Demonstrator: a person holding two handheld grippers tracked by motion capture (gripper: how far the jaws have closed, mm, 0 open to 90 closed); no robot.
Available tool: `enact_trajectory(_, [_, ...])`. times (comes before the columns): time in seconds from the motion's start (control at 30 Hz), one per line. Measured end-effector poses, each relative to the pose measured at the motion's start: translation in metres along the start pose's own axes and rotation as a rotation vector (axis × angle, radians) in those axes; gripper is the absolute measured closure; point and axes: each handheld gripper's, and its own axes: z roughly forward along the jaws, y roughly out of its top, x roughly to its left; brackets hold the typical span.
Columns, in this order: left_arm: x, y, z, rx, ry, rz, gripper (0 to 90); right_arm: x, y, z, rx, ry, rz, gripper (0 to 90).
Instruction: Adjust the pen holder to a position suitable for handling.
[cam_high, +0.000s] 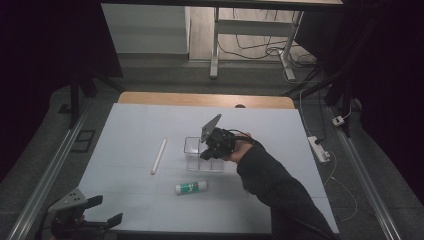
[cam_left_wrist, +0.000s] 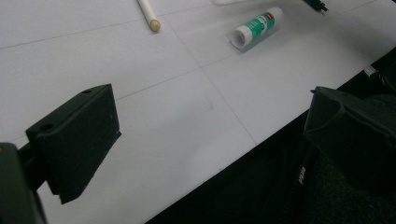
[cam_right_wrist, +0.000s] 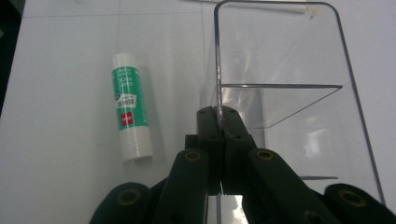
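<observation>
Right gripper (cam_right_wrist: 219, 122) clamped on wall of clear box (cam_right_wrist: 299, 70); glue stick (cam_right_wrist: 130, 112) lies beside it. Left gripper (cam_left_wrist: 210, 126) jaws wide apart, holding nothing, at table (cam_left_wrist: 163, 112) edge.

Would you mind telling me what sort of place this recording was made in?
Probably a lab or workshop set up for recording. A white-topped table stands between metal floor rails, with a power strip and loose cables on the grey floor, and dark surroundings.
</observation>
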Motion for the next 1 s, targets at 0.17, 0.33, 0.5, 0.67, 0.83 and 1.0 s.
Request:
enact_trajectory(0.17, [0.000,0.000,0.000,0.000,0.000,-0.001,3.0,0.000,-0.003,0.003,0.000,0.009,-0.009,88.6])
enact_trajectory(0.33, [0.000,0.000,0.000,0.000,0.000,-0.002,3.1,-0.002,-0.009,0.003,-0.027,0.017,0.006,88.1])
enact_trajectory(0.5, [0.000,0.000,0.000,0.000,0.000,-0.002,3.1,0.000,-0.009,0.005,-0.035,0.018,0.005,85.8])
enact_trajectory(0.67, [0.000,0.000,0.000,0.000,0.000,-0.001,3.1,0.002,-0.009,0.004,-0.041,-0.013,0.012,78.3])
enact_trajectory(0.83, [0.000,0.000,0.000,0.000,0.000,-0.002,3.0,0.005,-0.007,0.003,-0.060,-0.035,0.019,70.7])
enact_trajectory(1.0, [0.000,0.000,0.000,0.000,0.001,0.000,3.1,0.008,-0.007,-0.001,-0.066,-0.088,0.049,61.7])
